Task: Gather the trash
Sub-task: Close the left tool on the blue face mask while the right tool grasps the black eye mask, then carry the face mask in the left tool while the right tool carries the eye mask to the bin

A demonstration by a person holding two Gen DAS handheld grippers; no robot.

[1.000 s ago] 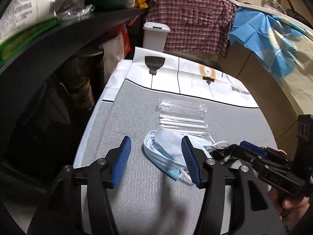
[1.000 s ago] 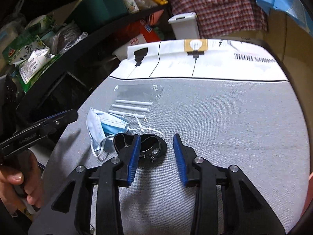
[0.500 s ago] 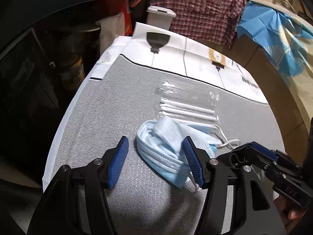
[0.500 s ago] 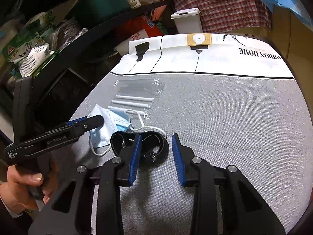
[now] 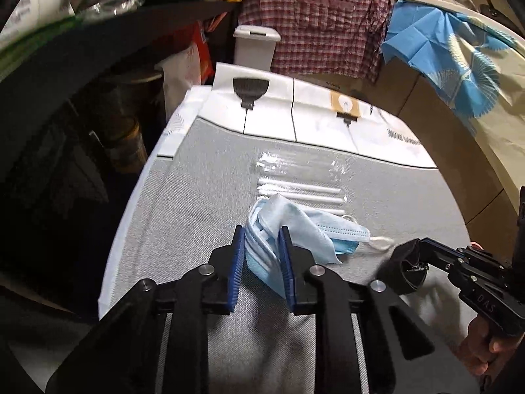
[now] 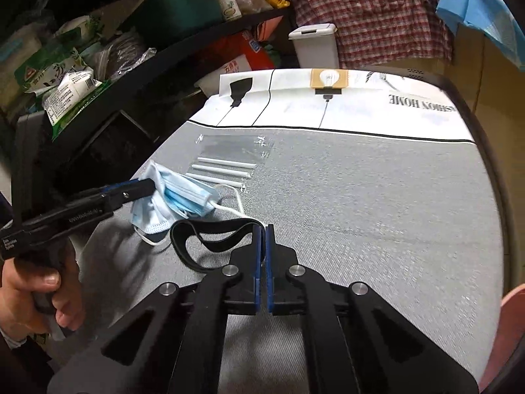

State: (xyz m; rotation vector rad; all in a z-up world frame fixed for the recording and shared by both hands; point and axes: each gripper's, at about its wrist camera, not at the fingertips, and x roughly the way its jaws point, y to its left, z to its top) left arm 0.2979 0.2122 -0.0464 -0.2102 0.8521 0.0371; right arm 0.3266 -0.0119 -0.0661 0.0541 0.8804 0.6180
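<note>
My left gripper [image 5: 262,244] is shut on a crumpled blue face mask [image 5: 305,229], which also shows in the right wrist view [image 6: 177,197] pinched by that gripper [image 6: 144,188] just above the grey cloth. My right gripper [image 6: 262,246] is shut on a black strap loop [image 6: 210,239] lying on the cloth; in the left wrist view the right gripper [image 5: 423,262] holds the black strap [image 5: 403,275]. Three white straws [image 6: 223,172] and a clear plastic wrapper [image 6: 229,146] lie just beyond the mask.
A white lidded bin [image 5: 256,47] stands past the table's far edge. The grey and white tablecloth [image 6: 361,190] covers the table. A dark shelf [image 6: 98,75] with bags and a green box stands at the left. A plaid shirt [image 5: 311,23] hangs behind.
Both grippers have closed: the left on the face mask, the right on the black strap. The mask is bunched and lifted a little.
</note>
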